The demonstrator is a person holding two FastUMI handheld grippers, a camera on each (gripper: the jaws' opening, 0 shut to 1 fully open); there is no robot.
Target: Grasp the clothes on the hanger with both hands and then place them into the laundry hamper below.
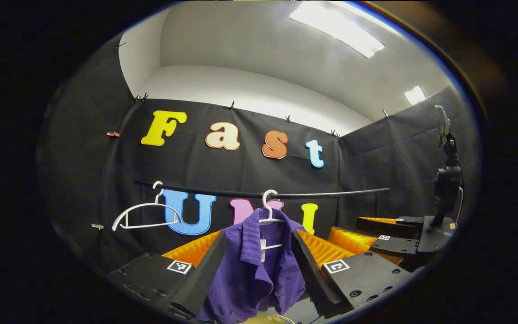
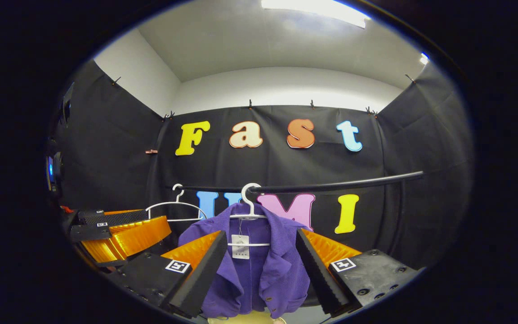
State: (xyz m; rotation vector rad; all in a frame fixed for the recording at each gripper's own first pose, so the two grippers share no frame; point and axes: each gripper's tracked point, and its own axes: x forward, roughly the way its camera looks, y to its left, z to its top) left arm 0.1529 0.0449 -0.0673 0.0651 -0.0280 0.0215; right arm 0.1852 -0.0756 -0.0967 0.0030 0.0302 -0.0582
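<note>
Purple cardigan point(image 1: 250, 265) hangs on white hanger point(image 1: 270, 211) on black rail point(image 1: 331, 194), framed between released fingers of left gripper point(image 1: 259, 270) and right gripper point(image 2: 261, 270); neither touches it. Empty hanger point(image 1: 144, 213) beside.

Left gripper point(image 1: 259, 270) raised, jaws spread wide, right gripper point(image 2: 259, 265) raised alongside, jaws spread wide

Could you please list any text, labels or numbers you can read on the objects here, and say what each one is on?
White tag hanging on the purple garment: it carries print, but it is too small to read.
Square markers on the right gripper: coded patterns, no letters or numbers.
No other writing on the objects can be read.
</note>
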